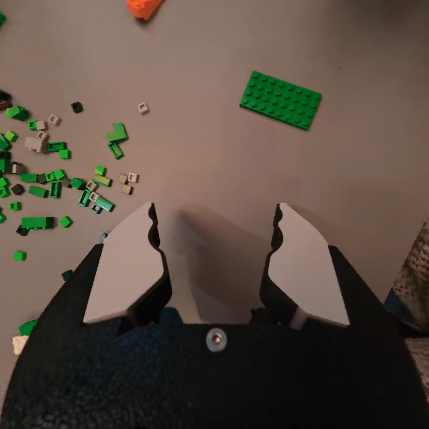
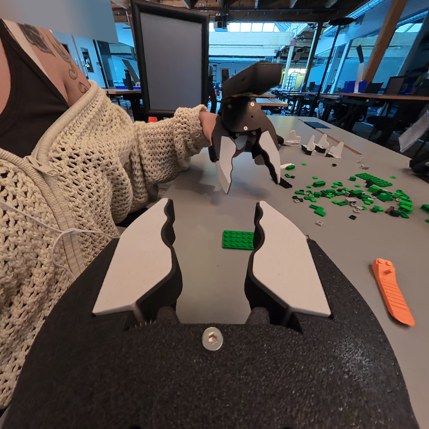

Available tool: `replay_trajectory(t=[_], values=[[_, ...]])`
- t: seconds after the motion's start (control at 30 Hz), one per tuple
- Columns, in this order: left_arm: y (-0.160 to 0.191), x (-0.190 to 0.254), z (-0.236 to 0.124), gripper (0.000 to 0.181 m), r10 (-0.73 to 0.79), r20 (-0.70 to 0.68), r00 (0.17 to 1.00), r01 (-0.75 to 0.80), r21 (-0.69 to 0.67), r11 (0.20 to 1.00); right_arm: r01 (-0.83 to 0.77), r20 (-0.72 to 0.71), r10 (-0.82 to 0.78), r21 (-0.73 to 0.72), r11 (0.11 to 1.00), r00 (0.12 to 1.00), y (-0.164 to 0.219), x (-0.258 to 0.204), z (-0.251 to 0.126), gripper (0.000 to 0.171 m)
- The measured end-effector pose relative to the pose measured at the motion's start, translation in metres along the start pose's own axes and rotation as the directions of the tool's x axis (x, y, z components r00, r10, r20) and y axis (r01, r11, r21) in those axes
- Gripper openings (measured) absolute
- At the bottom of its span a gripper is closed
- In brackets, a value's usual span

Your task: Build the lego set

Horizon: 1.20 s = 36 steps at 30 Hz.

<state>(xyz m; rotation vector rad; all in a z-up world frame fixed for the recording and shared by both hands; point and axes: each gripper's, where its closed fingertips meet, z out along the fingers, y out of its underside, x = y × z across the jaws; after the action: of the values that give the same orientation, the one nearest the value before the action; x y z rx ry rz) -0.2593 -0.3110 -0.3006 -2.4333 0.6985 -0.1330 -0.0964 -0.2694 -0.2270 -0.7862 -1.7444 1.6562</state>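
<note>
1. In the right wrist view the green studded baseplate (image 2: 236, 240) lies flat on the grey table (image 2: 348, 243), and its right end is hidden behind the right gripper's (image 2: 214, 203) right finger.
2. In the left wrist view the loose green and grey bricks (image 1: 53, 171) run off the left edge, and motion blur makes the small ones hard to tell apart.
3. The orange brick separator (image 1: 144, 8) is cut off at the top edge there; the right wrist view shows it whole, lying near the right side of the table.
4. A blurred patch covers the top left of the right wrist view, above the person's knitted sleeve (image 2: 148, 148).
5. The left gripper (image 1: 216, 205) hangs above bare table with its jaws wide apart and nothing between them; the baseplate lies far and to the right of it.
6. The right gripper is also spread wide and empty, with the baseplate just beyond its tips.
7. Spare white gripper fingers (image 2: 321, 145) stand at the far side of the table.
</note>
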Motion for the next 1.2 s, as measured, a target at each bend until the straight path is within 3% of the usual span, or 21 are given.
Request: replay_trajectory(t=[0.13, 0.2, 0.4, 0.67, 0.97, 1.2], values=[[-0.014, -0.008, -0.013, 0.094, -0.037, 0.097, 0.995, 0.025, 0.122, 0.992, 0.014, -0.052, -0.013, 0.021, 1.0, 0.999, -0.002, 0.006, -0.001, 0.066], [-0.02, -0.015, -0.02, 0.094, -0.063, 0.157, 0.986, 0.033, 0.186, 0.982, 0.048, -0.137, -0.04, 0.056, 0.997, 0.99, -0.007, 0.016, -0.002, 0.072], [-0.02, -0.028, -0.04, 0.094, -0.179, 0.24, 0.954, 0.097, 0.319, 0.943, 0.15, -0.29, -0.121, 0.082, 0.985, 0.949, -0.015, 0.026, -0.006, 0.068], [-0.005, -0.038, -0.06, 0.082, -0.347, 0.217, 0.913, 0.225, 0.442, 0.868, 0.168, -0.441, -0.164, -0.031, 0.985, 0.882, -0.005, 0.045, -0.01, 0.051], [0.012, -0.069, -0.055, 0.066, -0.312, 0.323, 0.893, 0.227, 0.275, 0.934, 0.171, -0.453, -0.177, -0.056, 0.984, 0.874, -0.002, 0.045, -0.009, 0.047], [0.026, -0.075, -0.037, 0.05, -0.209, 0.247, 0.946, 0.2, 0.062, 0.978, 0.177, -0.448, -0.189, -0.068, 0.982, 0.874, -0.001, 0.045, -0.008, 0.045]])
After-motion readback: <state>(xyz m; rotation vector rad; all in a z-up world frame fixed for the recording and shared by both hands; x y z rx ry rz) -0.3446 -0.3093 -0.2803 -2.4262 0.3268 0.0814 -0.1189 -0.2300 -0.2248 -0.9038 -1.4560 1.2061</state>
